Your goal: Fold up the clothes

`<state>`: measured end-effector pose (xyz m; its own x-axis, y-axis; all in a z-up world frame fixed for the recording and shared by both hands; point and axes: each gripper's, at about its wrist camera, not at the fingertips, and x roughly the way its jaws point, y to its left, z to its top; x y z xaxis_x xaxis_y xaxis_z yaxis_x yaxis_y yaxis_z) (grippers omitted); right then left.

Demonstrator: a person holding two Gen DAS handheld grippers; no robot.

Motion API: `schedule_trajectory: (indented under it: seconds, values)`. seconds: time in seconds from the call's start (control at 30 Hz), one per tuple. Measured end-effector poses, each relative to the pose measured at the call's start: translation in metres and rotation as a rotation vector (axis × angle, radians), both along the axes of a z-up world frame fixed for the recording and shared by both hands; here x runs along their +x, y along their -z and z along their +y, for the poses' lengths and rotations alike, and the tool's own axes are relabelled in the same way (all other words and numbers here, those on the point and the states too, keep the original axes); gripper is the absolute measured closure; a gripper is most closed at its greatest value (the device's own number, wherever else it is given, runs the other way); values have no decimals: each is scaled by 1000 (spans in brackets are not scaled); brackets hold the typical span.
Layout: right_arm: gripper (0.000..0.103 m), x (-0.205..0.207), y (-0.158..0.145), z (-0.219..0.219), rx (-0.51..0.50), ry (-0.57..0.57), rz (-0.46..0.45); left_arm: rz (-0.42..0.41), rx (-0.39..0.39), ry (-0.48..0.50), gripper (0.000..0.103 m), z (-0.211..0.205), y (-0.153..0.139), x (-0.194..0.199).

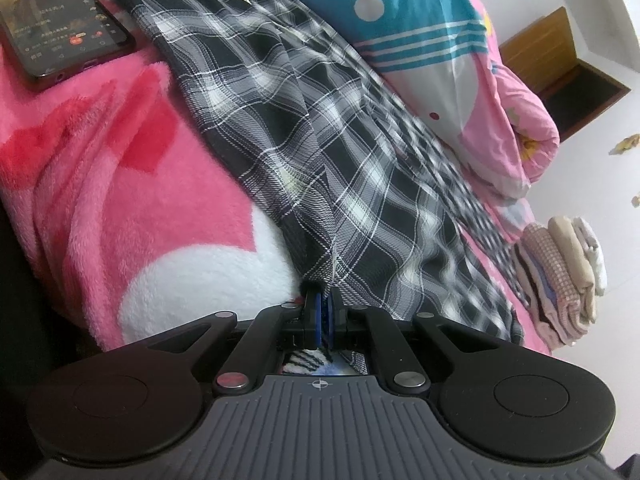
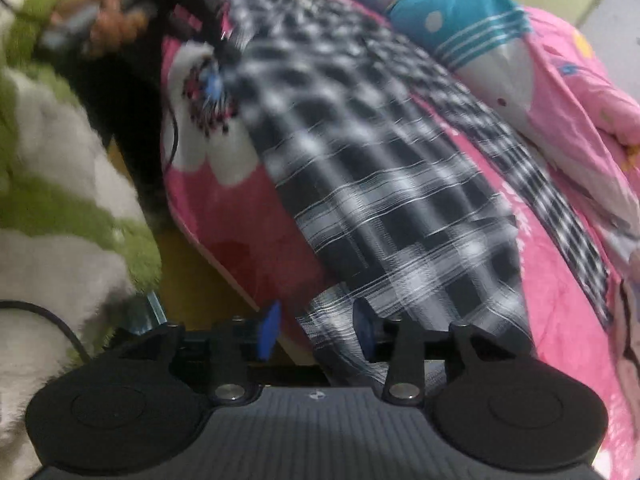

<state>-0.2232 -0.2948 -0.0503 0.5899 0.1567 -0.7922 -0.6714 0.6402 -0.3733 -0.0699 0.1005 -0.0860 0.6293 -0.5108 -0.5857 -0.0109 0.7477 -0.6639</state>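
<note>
Left gripper (image 1: 325, 304) clamped, right gripper (image 2: 318, 330) parted.

A: Open pink blanket (image 1: 120, 184) is seen left of the plaid garment (image 1: 320, 152); only the phone (image 1: 60, 20) blocks the far corner.

B: Right side is hemmed in by the quilt (image 1: 420, 40) and the folded stack (image 1: 560, 276).

The plaid garment (image 1: 320, 152) is thin woven cloth, matt. Under it the pink blanket (image 1: 120, 200) is thick, fuzzy fleece. At the upper left the phone (image 1: 52, 20) has a glossy glass face. The left hand-held gripper (image 1: 323, 312) is matt black plastic with shiny metal pins.
</note>
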Motion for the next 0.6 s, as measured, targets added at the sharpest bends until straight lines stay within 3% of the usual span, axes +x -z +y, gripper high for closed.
schedule_trajectory:
  seconds: [0.1,0.17,0.2,0.23,0.3,0.43,0.6]
  values:
    - [61,-2,23,8,-130,3,-18,-1,-7,1,99,1,1,0]
    - [72,-4,36,4,-220,16,-58,-2,-9,1,99,1,2,0]
    - [89,-4,39,3,-245,26,-88,-3,-10,1,99,2,2,0]
    - [100,-4,38,1,-248,38,-114,-4,-10,0,99,1,2,1]
    - [101,-1,21,-9,-167,93,-157,-7,-8,-2,99,0,2,0]
    - [101,26,-48,-65,65,326,-305,-19,-3,-4,99,-1,2,-2]
    - [101,67,-118,-197,486,663,-395,-29,-7,-14,99,-1,3,-4]
